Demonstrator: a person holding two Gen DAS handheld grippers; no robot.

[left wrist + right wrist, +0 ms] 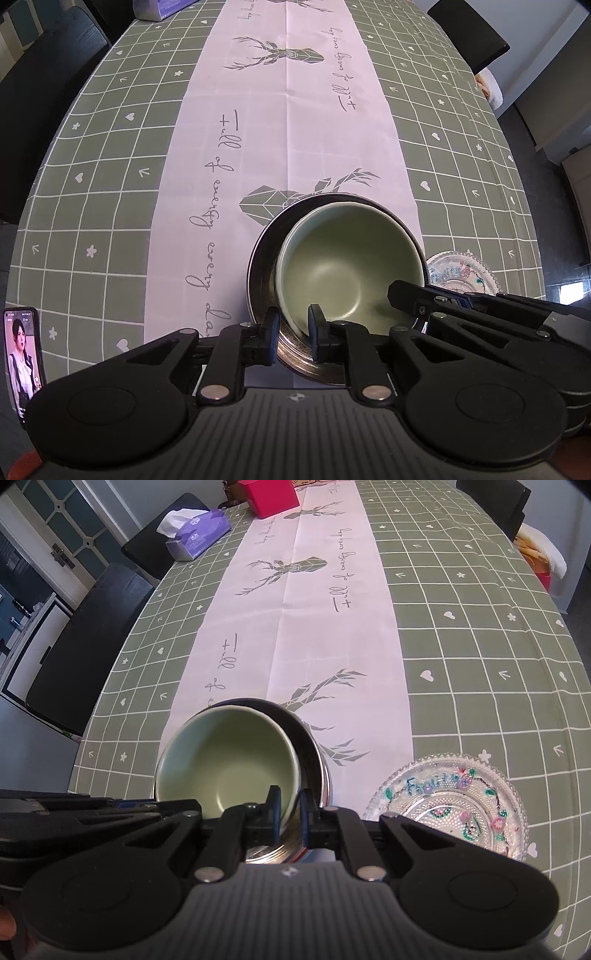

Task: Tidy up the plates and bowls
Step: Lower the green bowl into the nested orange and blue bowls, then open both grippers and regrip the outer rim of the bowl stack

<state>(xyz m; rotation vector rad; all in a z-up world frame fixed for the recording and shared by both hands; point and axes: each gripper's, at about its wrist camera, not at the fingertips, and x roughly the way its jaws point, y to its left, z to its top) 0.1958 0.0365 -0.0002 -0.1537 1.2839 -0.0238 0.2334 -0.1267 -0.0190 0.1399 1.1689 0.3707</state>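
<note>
A pale green bowl (340, 266) (229, 760) lies tilted inside a wider steel bowl (260, 280) (316, 760) on the white runner at the near end of the table. My left gripper (293, 332) is shut on the green bowl's near-left rim, one finger inside the bowl and one outside its wall. My right gripper (290, 812) is shut on the opposite near rim in the same way, and its black body reaches in from the right in the left wrist view. A patterned clear glass plate (447, 805) (463, 271) lies flat just right of the bowls.
The table wears a green checked cloth (461, 646) under the white runner. A phone (24, 362) stands at the near-left corner. A purple tissue box (195, 535) and a red box (271, 498) sit at the far end. Dark chairs (85, 638) line the left side.
</note>
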